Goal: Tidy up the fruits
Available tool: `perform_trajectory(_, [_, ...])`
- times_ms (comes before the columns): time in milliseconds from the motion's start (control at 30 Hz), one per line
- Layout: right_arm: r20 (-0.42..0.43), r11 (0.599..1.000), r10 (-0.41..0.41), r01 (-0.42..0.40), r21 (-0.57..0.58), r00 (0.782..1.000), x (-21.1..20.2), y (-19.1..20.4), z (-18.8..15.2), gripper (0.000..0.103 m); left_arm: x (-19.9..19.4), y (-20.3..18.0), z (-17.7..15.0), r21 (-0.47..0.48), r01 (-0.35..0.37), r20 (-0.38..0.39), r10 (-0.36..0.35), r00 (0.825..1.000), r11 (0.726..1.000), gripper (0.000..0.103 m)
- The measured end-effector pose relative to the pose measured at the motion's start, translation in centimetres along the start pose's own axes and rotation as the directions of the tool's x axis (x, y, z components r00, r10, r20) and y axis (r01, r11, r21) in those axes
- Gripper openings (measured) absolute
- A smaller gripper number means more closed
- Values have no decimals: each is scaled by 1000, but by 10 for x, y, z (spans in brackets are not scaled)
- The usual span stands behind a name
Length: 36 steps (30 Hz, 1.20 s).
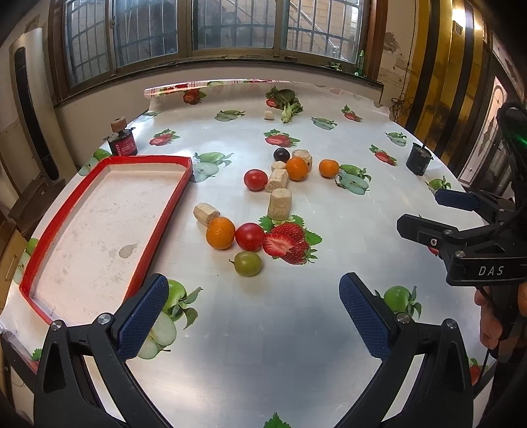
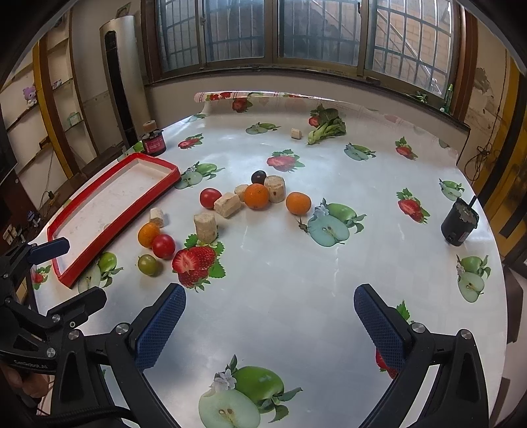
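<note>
Left gripper (image 1: 253,316): jaws apart, empty, above bench (image 1: 263,345). Right gripper (image 2: 270,322): jaws apart, empty. Red-rimmed tray (image 1: 98,224): at 10 o'clock of left gripper, nothing inside. Fruit cluster at 12 o'clock: green fruit (image 1: 247,263) nearest; orange (image 1: 220,232) touching red fruit (image 1: 249,236). Farther: red fruit (image 1: 255,179), two oranges (image 1: 297,168), dark plum (image 1: 281,154), among cork-like cylinders (image 1: 279,204). Leafy greens (image 1: 286,102) at far edge.

Lighting: your daylight enters from the barred windows (image 1: 210,29) behind the table; the glossy tablecloth (image 1: 263,345) throws pale glare. Shadows: soft, short beneath the fruit. Quality: sharp centrally, your fisheye bends edges strongly, corners vignetted black.
</note>
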State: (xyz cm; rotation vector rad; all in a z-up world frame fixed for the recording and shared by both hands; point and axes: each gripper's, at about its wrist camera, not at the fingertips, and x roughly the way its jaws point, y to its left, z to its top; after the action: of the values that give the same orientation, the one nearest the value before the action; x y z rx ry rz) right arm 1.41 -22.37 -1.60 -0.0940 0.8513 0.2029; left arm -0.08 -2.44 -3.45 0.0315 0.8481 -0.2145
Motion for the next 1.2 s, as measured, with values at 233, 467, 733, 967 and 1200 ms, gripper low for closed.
perform_trajectory(233, [-13,1000,9,-9,6,1000,13,-4,1,103,15,7,-1,-63,94,-50,-97,994,994,103])
perform_trajectory(467, [-8,999,50,-50,2,999,38,-11,9,99,41,20,0,-135,132,-106,-147,984,982,103])
perform_trajectory(733, [-40,996,88,-87,28,995,88,-31,36,77,76,16,9,-88,107,-168,-121,978,990,76])
perform_trajectory(967, [-52,992,95,-90,87,994,128,-53,54,69,90,19,8,-67,83,-175,-94,980,994,53])
perform_trajectory(1200, [-55,993,107,-104,57,993,150,-50,67,54,92,19,12,-58,104,-153,-112,982,993,32])
